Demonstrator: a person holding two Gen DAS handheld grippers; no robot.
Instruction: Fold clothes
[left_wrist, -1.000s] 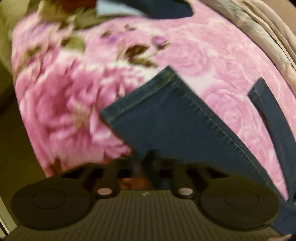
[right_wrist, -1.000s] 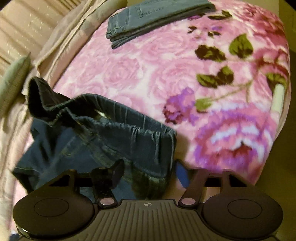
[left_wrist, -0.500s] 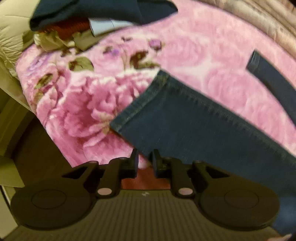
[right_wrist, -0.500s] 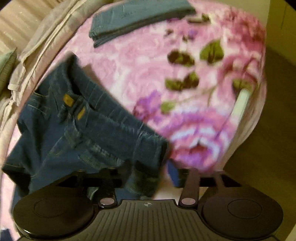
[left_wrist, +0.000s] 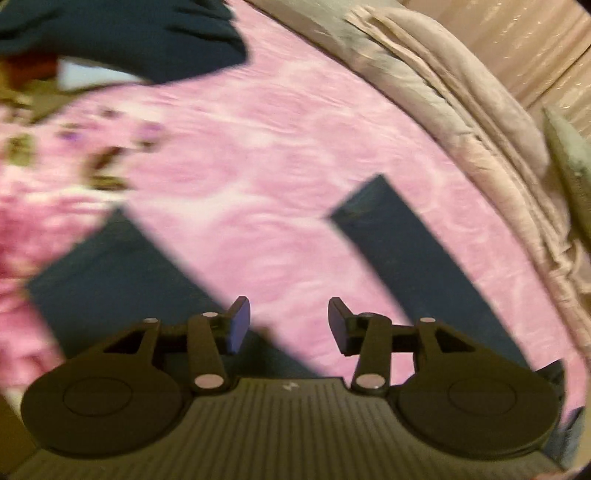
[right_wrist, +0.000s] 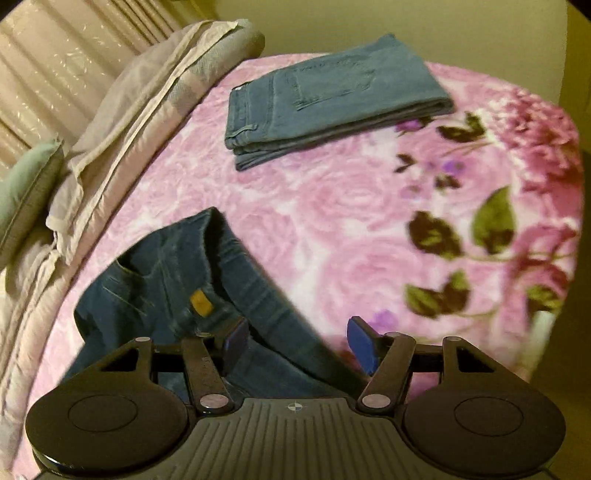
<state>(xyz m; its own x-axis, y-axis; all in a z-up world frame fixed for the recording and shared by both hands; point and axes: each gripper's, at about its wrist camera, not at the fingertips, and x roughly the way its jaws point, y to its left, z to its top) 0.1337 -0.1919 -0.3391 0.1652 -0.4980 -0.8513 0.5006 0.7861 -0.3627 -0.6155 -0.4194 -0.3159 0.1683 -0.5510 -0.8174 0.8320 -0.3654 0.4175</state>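
The left gripper (left_wrist: 288, 325) is seen with its jaws spread wide and nothing between them, held over the gap that separates the two legs of the dark jeans (left_wrist: 122, 280). The nearer leg runs under its left finger; the other leg (left_wrist: 413, 258) lies apart to the right, its hem pointing toward the rumpled beige bedding (left_wrist: 443, 85). The right gripper (right_wrist: 297, 341) is likewise parted and empty, poised above the waistband end of the same jeans (right_wrist: 192, 280), where a small yellow tag (right_wrist: 200, 303) marks the inside of the waist.

The garment is spread on the pink floral blanket (right_wrist: 332, 221) of the bed, with the legs splayed in a V and the waist somewhat bunched. A pair of lighter jeans (right_wrist: 332, 96), already folded, is set well apart at the far side, and a dark garment (left_wrist: 140, 37) lies near the far corner in the left view.

The step in hand is judged to be the first lengthwise fold. For a clean result, one leg's hem should be pinched through both layers near its outer edge, and the waistband taken at the matching side seam. The leg would then be carried over until hems and seams align, the cloth being kept taut so that no crease is trapped.

The left view is blurred, so the hem's exact edge cannot be read finely.
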